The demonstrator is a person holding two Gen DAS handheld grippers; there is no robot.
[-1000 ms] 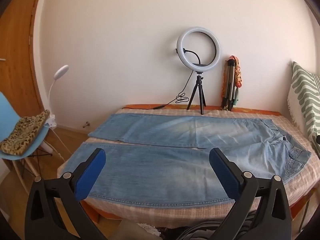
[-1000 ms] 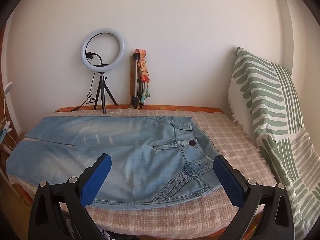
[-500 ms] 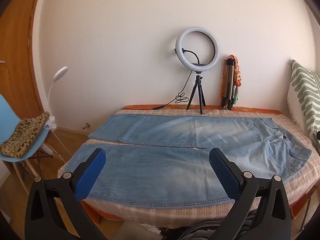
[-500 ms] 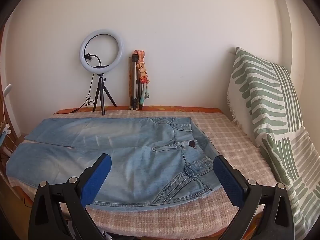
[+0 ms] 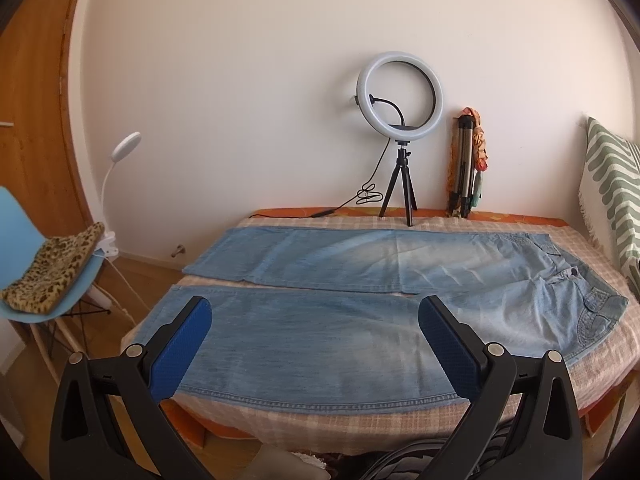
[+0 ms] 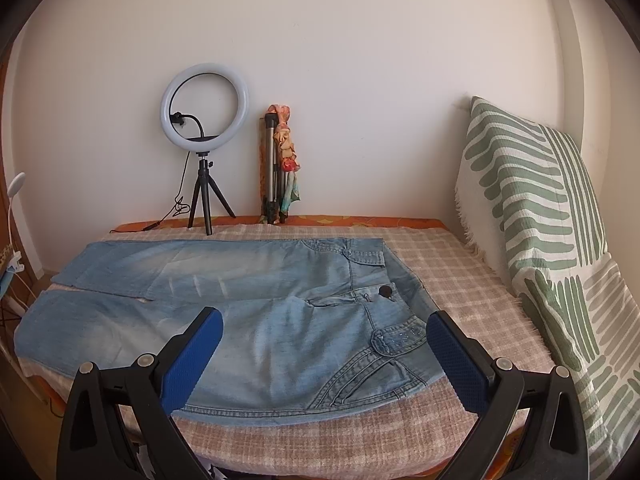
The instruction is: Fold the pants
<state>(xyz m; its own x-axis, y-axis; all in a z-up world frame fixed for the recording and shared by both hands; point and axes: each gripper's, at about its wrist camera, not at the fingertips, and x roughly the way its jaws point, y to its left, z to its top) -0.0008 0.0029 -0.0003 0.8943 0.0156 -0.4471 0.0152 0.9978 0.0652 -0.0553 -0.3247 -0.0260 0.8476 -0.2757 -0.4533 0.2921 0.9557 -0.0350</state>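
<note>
- The light-blue denim pants (image 5: 360, 312) lie flat and unfolded across the bed (image 6: 460, 280), legs toward its left edge, waistband toward the right.
- The left gripper (image 5: 314, 308) hovers at the bed's near edge over the nearer leg, jaws spread wide, holding nothing.
- The right gripper (image 6: 324, 320) hovers over the hip pocket area, likewise spread and empty.
- Both have blue textured pads on black frames.
- A checked cover dresses the bed; a ring light (image 6: 204, 106) on a tripod stands at the far edge, a green-patterned pillow (image 6: 532, 208) at the right.
</note>
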